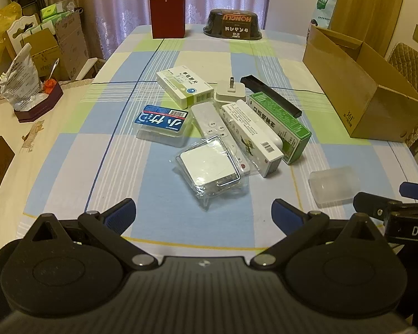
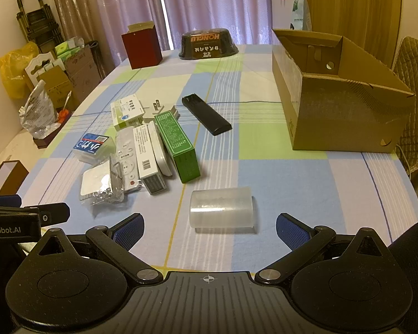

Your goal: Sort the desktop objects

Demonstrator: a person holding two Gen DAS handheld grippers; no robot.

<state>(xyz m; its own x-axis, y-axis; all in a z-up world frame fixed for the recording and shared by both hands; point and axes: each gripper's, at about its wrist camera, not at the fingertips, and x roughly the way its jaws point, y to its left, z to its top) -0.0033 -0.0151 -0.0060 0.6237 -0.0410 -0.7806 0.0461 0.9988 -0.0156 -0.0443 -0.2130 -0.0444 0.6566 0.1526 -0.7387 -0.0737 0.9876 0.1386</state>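
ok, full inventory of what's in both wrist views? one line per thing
cardboard box: 1, brown, open, table's right side
green box: 1, right edge of the central pile
white carton: 1, barcode end, left of green box
white remote: 1, pile middle
bagged white square item: 1, clear bag, pile's near end
blue-label clear case: 1, pile's left
white-green medicine box: 1, pile's far left
plug adapter: 1, white, pile's far end
black bar: 1, between pile and cardboard box
clear plastic cup: 1, on its side, nearest right tongs
red box: 1, far end
dark bowl: 1, upside down, far end
left tongs: open, empty
right tongs: open, empty
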